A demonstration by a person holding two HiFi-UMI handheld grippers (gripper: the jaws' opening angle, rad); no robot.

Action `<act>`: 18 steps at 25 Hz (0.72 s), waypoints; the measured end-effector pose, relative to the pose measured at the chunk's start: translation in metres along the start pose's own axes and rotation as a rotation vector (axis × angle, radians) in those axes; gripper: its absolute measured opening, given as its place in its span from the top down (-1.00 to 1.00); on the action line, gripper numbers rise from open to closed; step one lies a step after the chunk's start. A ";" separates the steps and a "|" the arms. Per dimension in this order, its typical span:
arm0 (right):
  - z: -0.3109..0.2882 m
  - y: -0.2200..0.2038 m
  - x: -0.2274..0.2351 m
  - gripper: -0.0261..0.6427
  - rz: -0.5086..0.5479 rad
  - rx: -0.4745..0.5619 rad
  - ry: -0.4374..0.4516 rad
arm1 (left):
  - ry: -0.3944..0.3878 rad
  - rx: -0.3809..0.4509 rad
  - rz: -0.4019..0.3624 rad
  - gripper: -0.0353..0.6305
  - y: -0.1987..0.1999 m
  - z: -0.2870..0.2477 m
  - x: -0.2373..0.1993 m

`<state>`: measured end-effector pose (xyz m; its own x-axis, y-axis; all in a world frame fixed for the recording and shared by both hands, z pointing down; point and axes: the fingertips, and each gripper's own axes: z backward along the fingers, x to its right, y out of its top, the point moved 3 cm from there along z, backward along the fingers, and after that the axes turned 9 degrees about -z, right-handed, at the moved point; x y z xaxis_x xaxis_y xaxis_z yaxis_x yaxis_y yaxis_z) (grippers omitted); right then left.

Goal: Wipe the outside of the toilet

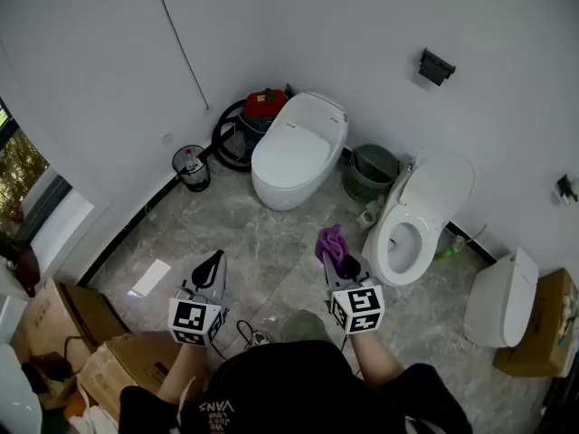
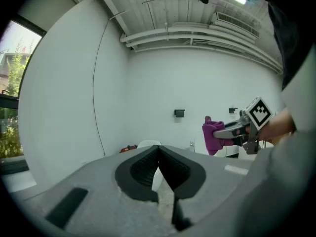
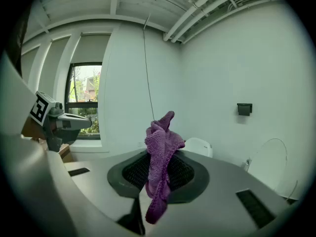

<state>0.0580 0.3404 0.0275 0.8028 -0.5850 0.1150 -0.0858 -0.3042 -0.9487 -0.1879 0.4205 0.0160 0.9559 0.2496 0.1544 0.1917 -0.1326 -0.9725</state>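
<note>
Standing against the white wall, the open toilet has its lid up, the bowl facing out over the marble floor. Just left of its bowl hangs the purple cloth, clenched between the jaws of the right gripper; in the right gripper view the cloth bunches above the pads and droops below them. The left gripper is well to the left of the open toilet, its jaws pressed together with nothing between them. A second toilet, lid down, sits further left of the open toilet, with a grey bin between the two.
</note>
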 end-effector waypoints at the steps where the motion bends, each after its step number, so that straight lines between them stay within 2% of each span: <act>1: -0.004 0.002 0.003 0.68 -0.008 0.010 0.009 | 0.002 0.000 -0.001 0.88 0.001 -0.005 0.001; 10: -0.038 0.007 0.050 0.67 -0.047 -0.007 0.037 | 0.007 -0.021 -0.016 0.88 0.008 -0.064 0.015; 18: -0.073 0.005 0.109 0.67 -0.057 -0.044 0.063 | 0.017 -0.027 -0.005 0.88 0.015 -0.129 0.031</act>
<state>0.1024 0.2202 0.0563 0.7687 -0.6113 0.1883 -0.0675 -0.3703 -0.9265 -0.1269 0.3023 0.0287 0.9587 0.2336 0.1625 0.2022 -0.1574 -0.9666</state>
